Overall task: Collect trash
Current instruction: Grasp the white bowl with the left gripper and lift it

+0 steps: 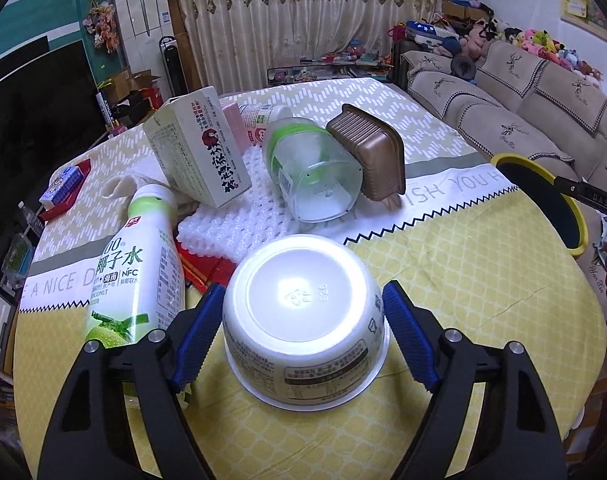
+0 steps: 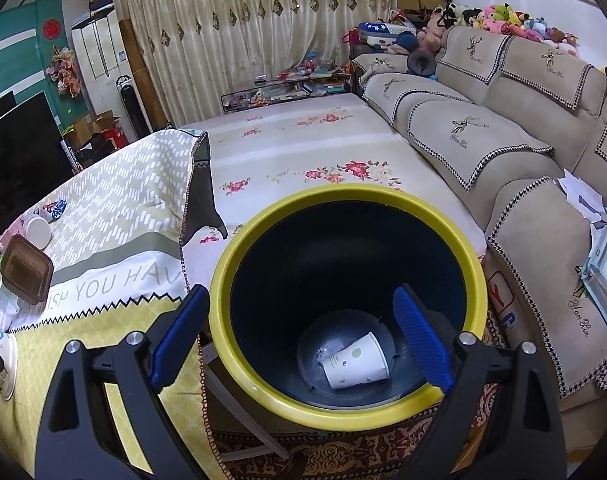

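A white plastic bowl (image 1: 303, 320) stands upside down on the yellow tablecloth (image 1: 463, 280). My left gripper (image 1: 303, 288) straddles it, and both blue pads (image 1: 199, 336) touch its sides. Behind it lie a coconut-water bottle (image 1: 143, 272), a tea carton (image 1: 199, 148), a clear bottle (image 1: 311, 168) and a brown tray (image 1: 371, 148). My right gripper (image 2: 300, 289) is open, its fingers apart over the yellow-rimmed black bin (image 2: 343, 412). A paper cup (image 2: 355, 364) lies on the bin's bottom.
White foam netting (image 1: 239, 216) and red wrappers (image 1: 207, 272) lie under the pile. The bin (image 1: 543, 200) stands off the table's right edge. A beige sofa (image 2: 503, 140) runs along the right. A flowered cloth (image 2: 303, 148) covers the surface beyond the bin.
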